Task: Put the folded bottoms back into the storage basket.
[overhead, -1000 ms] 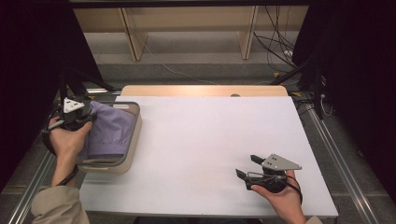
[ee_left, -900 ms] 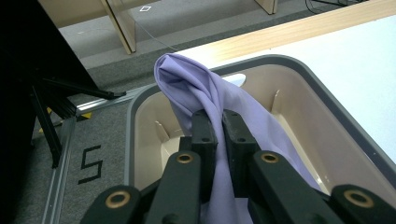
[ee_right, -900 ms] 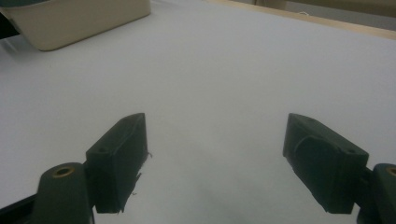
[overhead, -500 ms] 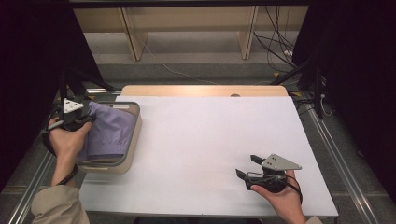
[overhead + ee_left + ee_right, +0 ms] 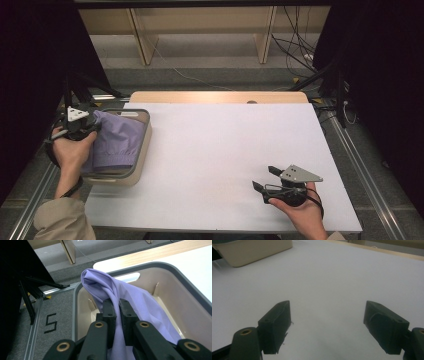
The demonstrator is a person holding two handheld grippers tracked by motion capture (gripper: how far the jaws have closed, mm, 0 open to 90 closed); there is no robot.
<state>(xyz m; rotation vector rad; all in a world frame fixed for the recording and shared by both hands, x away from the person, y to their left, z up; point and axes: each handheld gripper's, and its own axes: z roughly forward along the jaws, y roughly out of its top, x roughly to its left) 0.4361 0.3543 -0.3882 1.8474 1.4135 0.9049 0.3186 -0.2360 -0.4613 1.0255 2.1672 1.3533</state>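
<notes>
A lilac cloth (image 5: 119, 141) lies bunched in a beige bin (image 5: 144, 151) with a grey rim at the table's left edge. My left gripper (image 5: 95, 125) is shut on a fold of that cloth (image 5: 117, 293) over the bin's left side, and the fabric drapes down into the bin (image 5: 172, 293). Near the table's front right my right gripper (image 5: 264, 178) rests open on the white tabletop, pointing left, with nothing between its fingers. In the right gripper view the two jaws of the right gripper (image 5: 327, 326) stand wide apart over bare tabletop.
The white tabletop (image 5: 225, 150) stretches between the bin and the right gripper, with a wooden strip (image 5: 215, 97) along its far edge. The bin's corner (image 5: 254, 251) shows far off in the right gripper view. Metal rails, cables and shelf legs lie beyond the table.
The left hand has shifted only slightly with the cloth in its grip. The right gripper has kept still.
</notes>
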